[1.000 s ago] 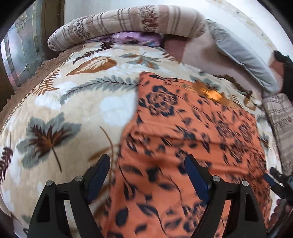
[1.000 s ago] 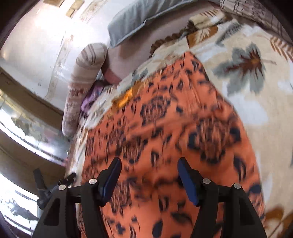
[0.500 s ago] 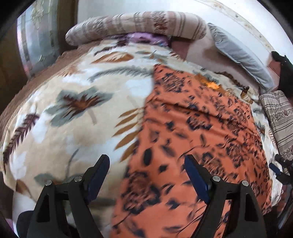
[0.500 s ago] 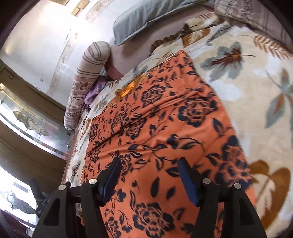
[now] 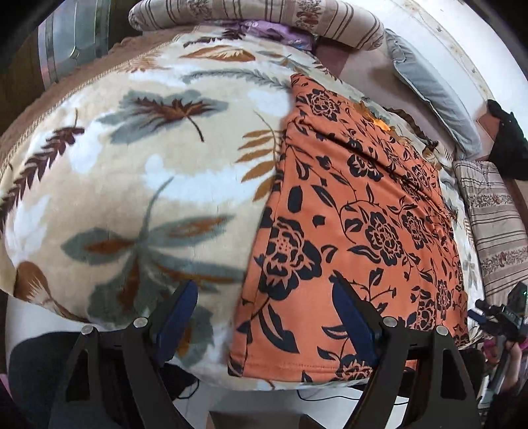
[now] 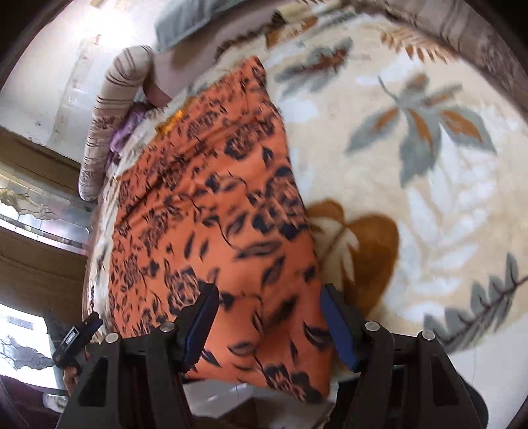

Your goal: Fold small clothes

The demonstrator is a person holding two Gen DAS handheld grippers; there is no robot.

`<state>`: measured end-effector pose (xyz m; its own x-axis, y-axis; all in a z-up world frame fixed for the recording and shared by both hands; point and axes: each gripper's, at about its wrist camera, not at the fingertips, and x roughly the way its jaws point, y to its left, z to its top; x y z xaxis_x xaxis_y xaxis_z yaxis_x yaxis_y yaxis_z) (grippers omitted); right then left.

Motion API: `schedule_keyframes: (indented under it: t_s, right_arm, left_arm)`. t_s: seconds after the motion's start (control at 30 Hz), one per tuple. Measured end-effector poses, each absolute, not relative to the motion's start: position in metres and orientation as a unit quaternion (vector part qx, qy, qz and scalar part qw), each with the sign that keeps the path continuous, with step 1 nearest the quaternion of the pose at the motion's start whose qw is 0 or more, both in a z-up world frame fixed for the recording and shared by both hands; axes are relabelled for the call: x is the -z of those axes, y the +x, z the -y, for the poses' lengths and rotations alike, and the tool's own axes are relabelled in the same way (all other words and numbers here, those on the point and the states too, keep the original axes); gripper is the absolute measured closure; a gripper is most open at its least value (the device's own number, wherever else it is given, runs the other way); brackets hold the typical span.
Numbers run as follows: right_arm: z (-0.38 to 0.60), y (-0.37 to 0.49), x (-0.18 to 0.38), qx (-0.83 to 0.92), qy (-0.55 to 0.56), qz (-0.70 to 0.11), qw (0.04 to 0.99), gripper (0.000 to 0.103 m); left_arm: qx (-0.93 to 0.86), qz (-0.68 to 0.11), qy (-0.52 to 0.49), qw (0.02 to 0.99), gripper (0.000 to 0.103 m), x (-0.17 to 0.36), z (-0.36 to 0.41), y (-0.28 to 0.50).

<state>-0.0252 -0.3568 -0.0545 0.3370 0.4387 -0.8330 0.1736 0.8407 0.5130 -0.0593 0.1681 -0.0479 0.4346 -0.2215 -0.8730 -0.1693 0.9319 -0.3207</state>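
Observation:
An orange garment with a dark floral print (image 5: 356, 224) lies flat on a leaf-patterned blanket (image 5: 158, 184); its near hem hangs at the bed's front edge. My left gripper (image 5: 264, 316) is open and empty, just above the garment's near left corner. In the right wrist view the garment (image 6: 211, 237) stretches away. My right gripper (image 6: 267, 320) is open and empty over its near right corner. The other gripper (image 6: 71, 340) shows at the far left there.
A striped bolster (image 5: 257, 16) and a grey pillow (image 5: 432, 89) lie at the far end of the bed. A striped cushion (image 5: 491, 231) sits at the right. White floor (image 5: 330, 402) shows below the bed's front edge.
Both grippers have pulled back toward the bed's near edge, from over the middle of the garment to its near hem. Both stay open.

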Motion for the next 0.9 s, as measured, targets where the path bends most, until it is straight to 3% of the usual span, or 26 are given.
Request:
schedule_keyframes:
  t_s: [0.13, 0.2, 0.27, 0.37, 0.63, 0.67, 0.7, 0.73, 0.77, 0.8, 0.87, 0.9]
  right_arm:
    - [0.354, -0.033, 0.063, -0.096, 0.278, -0.583, 0.758, 0.041]
    - [0.349, -0.036, 0.066, -0.101, 0.274, -0.591, 0.752, 0.053]
    - [0.346, -0.037, 0.069, -0.102, 0.270, -0.595, 0.750, 0.053]
    - [0.343, -0.038, 0.070, -0.101, 0.267, -0.597, 0.750, 0.054]
    - [0.345, -0.044, 0.073, -0.101, 0.280, -0.596, 0.746, 0.054]
    - [0.344, -0.044, 0.074, -0.102, 0.279, -0.596, 0.746, 0.054]
    - [0.343, -0.043, 0.074, -0.103, 0.277, -0.596, 0.746, 0.054]
    - [0.342, -0.043, 0.074, -0.104, 0.273, -0.599, 0.746, 0.057]
    - [0.342, -0.043, 0.075, -0.101, 0.270, -0.602, 0.745, 0.069]
    - [0.342, -0.043, 0.076, -0.098, 0.266, -0.604, 0.745, 0.078]
    - [0.344, -0.044, 0.076, -0.094, 0.260, -0.607, 0.745, 0.090]
    - [0.345, -0.045, 0.075, -0.094, 0.261, -0.605, 0.746, 0.091]
  left_arm:
    - [0.022, -0.543, -0.215, 0.811, 0.019, 0.053, -0.173, -0.062]
    - [0.019, -0.548, -0.221, 0.806, 0.019, 0.055, -0.175, -0.066]
    - [0.014, -0.556, -0.223, 0.801, 0.019, 0.058, -0.176, -0.069]
    - [0.020, -0.581, -0.229, 0.781, 0.046, 0.068, -0.171, -0.071]
    - [0.021, -0.611, -0.201, 0.765, 0.050, 0.083, -0.157, -0.073]
    - [0.023, -0.612, -0.199, 0.765, 0.054, 0.083, -0.157, -0.073]
    - [0.020, -0.615, -0.198, 0.763, 0.066, 0.084, -0.157, -0.072]
    - [0.016, -0.617, -0.195, 0.762, 0.078, 0.085, -0.158, -0.072]
    - [0.016, -0.617, -0.195, 0.762, 0.080, 0.085, -0.159, -0.072]
    - [0.023, -0.615, -0.202, 0.762, 0.092, 0.083, -0.161, -0.073]
    - [0.032, -0.606, -0.206, 0.767, 0.094, 0.078, -0.162, -0.075]
    - [0.032, -0.599, -0.204, 0.773, 0.094, 0.073, -0.161, -0.077]
